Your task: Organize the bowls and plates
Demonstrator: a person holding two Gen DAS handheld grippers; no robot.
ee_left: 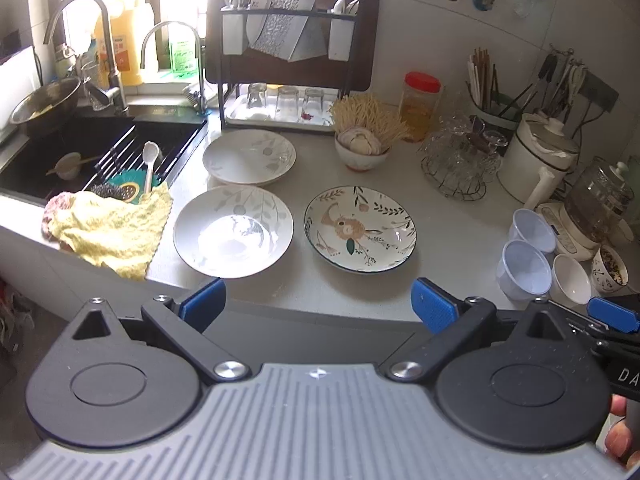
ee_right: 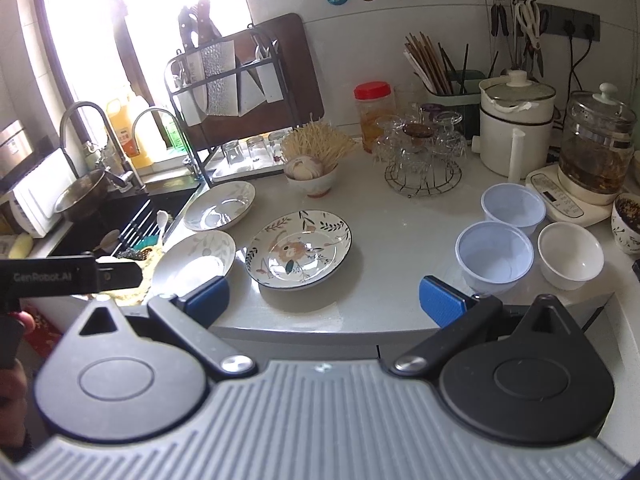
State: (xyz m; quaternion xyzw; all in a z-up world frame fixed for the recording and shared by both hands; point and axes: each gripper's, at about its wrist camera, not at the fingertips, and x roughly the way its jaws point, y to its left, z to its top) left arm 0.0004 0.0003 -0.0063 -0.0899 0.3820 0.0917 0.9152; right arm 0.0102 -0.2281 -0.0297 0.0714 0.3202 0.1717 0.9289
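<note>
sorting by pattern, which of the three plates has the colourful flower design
The plate on the right, nearest the bowls; the other two are white with faint grey leaves.

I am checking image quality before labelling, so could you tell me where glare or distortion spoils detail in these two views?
Left wrist view: window light whites out the centre of the near white plate, and fisheye bends the counter edge. Right wrist view: the window is blown out, glare hides the same plate's pattern, and the floral plate stays legible.
</note>
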